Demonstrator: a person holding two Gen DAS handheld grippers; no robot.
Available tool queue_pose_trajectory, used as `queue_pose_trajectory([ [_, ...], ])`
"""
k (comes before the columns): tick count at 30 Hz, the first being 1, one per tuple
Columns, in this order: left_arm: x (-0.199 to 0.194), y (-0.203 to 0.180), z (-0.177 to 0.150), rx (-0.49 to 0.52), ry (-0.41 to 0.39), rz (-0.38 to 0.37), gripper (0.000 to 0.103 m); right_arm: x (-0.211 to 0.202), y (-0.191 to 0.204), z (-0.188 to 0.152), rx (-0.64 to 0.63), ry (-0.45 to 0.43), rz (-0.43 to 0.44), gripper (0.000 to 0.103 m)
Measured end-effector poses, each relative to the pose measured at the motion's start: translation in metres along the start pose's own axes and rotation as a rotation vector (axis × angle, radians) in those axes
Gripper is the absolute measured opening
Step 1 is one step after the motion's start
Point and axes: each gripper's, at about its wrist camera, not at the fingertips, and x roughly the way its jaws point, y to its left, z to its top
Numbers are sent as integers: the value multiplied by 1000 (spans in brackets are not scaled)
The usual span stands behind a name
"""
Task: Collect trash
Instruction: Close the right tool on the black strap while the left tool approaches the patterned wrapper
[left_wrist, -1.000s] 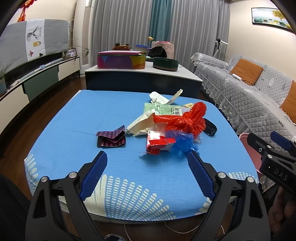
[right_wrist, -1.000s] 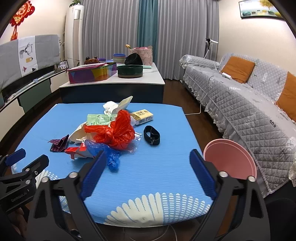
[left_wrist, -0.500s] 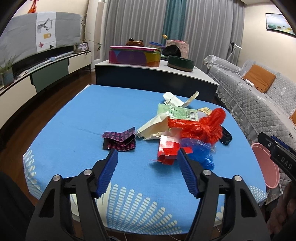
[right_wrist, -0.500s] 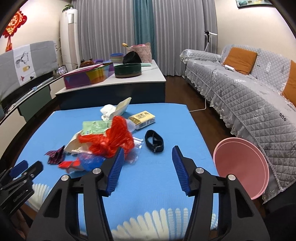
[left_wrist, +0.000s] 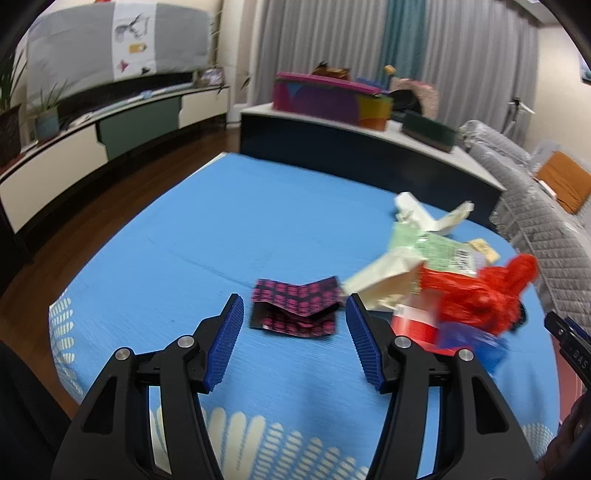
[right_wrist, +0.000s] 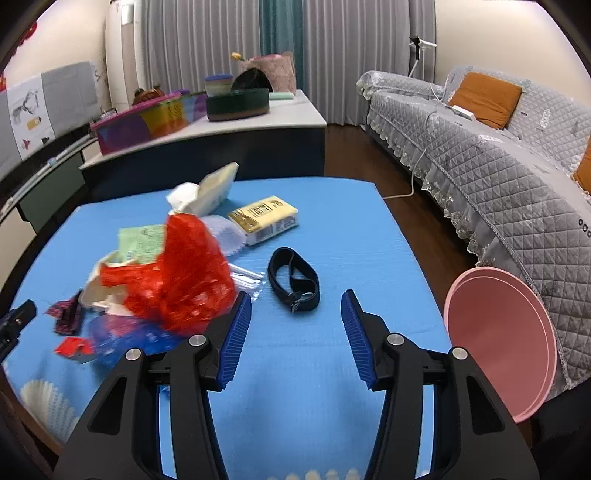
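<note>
Crumpled red plastic bag (right_wrist: 177, 280) is lying amid heaped wrappers mid-table; folded pink-black wrapper (left_wrist: 295, 308) is sitting apart, left.

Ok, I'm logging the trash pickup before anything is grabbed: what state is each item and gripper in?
Left gripper: open, jaws just closing, empty, facing the wrapper.
Right gripper: open, empty.
Pink-and-black patterned wrapper: folded, lying on the blue tablecloth.
Red plastic bag: crumpled, on the pile.
Black strap loop: flat, apart from the pile.

Blue table (right_wrist: 332, 369) — trash heap (right_wrist: 173, 280), black strap (right_wrist: 293, 282), yellow pack (right_wrist: 264, 218).
</note>
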Motion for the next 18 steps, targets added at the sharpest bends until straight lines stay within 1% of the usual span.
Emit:
queue_pose_trajectory([
  [2, 9, 5, 1, -17, 21, 9, 57, 14, -1, 3, 5, 20, 6, 54],
  [4, 17, 7, 1, -24, 42, 12, 57, 31, 3, 5, -5, 48, 12, 58],
  [8, 28, 8, 2, -41, 65, 11, 57, 55, 9, 5, -28, 82, 19, 64],
  [13, 45, 8, 0, -69, 112, 1, 57, 72, 8, 5, -25, 114, 13, 64],
  [16, 49, 7, 1, -84, 116, -6, 56, 76, 6, 6, -23, 120, 23, 64],
  [18, 51, 6, 2, -83, 120, -5, 52, 77, 6, 7, -28, 123, 25, 63],
])
